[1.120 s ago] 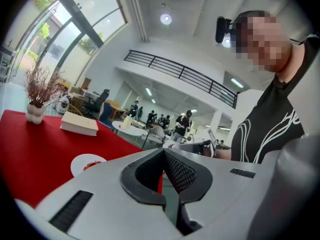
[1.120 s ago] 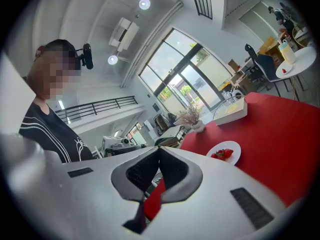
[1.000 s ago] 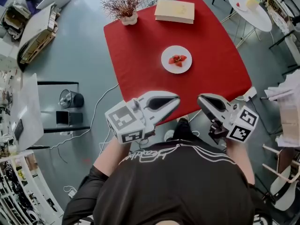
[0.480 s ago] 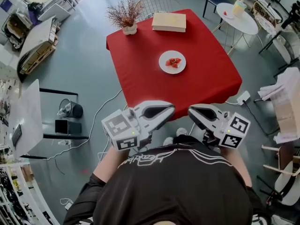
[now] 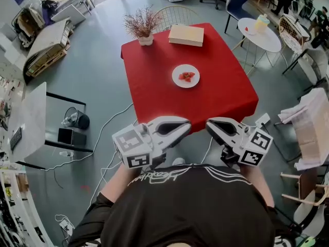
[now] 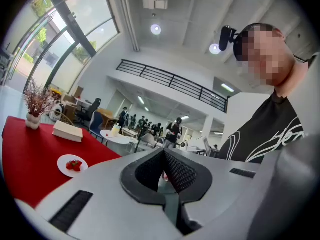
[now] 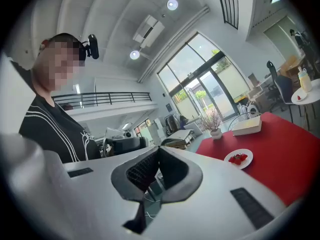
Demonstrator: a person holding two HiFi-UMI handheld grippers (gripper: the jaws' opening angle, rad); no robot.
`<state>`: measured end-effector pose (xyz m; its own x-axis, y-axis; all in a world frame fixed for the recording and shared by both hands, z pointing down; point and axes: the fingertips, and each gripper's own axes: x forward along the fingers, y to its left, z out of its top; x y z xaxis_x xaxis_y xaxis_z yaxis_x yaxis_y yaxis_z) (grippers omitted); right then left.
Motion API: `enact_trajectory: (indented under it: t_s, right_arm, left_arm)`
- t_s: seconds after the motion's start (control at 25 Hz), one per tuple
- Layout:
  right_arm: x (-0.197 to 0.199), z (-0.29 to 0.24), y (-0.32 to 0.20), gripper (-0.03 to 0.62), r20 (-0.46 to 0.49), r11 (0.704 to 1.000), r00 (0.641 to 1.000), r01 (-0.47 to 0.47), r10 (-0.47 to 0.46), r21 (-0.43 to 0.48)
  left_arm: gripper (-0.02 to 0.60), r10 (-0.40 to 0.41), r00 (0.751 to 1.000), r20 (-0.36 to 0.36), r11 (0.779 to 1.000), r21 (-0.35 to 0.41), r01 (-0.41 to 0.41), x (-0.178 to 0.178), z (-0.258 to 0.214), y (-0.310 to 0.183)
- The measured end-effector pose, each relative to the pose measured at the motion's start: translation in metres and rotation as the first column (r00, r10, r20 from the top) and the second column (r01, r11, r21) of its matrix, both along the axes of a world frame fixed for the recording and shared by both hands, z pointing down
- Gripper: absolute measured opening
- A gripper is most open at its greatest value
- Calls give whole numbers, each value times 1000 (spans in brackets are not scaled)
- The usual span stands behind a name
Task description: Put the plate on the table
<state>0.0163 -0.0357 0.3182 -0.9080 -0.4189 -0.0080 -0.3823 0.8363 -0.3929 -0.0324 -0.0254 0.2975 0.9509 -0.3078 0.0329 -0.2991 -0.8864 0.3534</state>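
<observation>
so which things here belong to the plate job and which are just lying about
Job: round white plate of red strawberries; square table with red cloth.
Lying about: cream book; white pot of dried reddish twigs; round white side table.

chair (image 5: 169, 17) half behind table (image 5: 154, 86), red food (image 5: 186, 76) indistinct

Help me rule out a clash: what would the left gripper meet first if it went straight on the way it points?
Probably the right gripper: in the head view the left gripper points across the person's front toward its tip, a small gap between. Depth is unclear; it might pass just beyond.
</observation>
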Motion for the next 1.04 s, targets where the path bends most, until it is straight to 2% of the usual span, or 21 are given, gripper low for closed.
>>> enact_trajectory:
  t_s: [0.2, 0.4, 0.68, 1.04]
  right_arm:
    - [17, 0, 23, 8, -38, 999, 998, 49, -49, -3]
    - [39, -3, 37, 8, -34, 998, 998, 60, -60, -10]
    - [49, -10, 44, 8, 4, 996, 996, 84, -84, 3]
    - [50, -10, 55, 8, 38, 995, 995, 96, -95, -17]
  left_arm:
    - [6, -12, 1000, 2, 1000, 13, 12, 27, -7, 19]
    - [6, -7, 1000, 4, 1000, 25, 7, 49, -12, 33]
    - [6, -27, 999, 21, 1000, 4, 27, 59, -15, 40]
    - [6, -16, 1000, 27, 1000, 1, 16, 64, -14, 50]
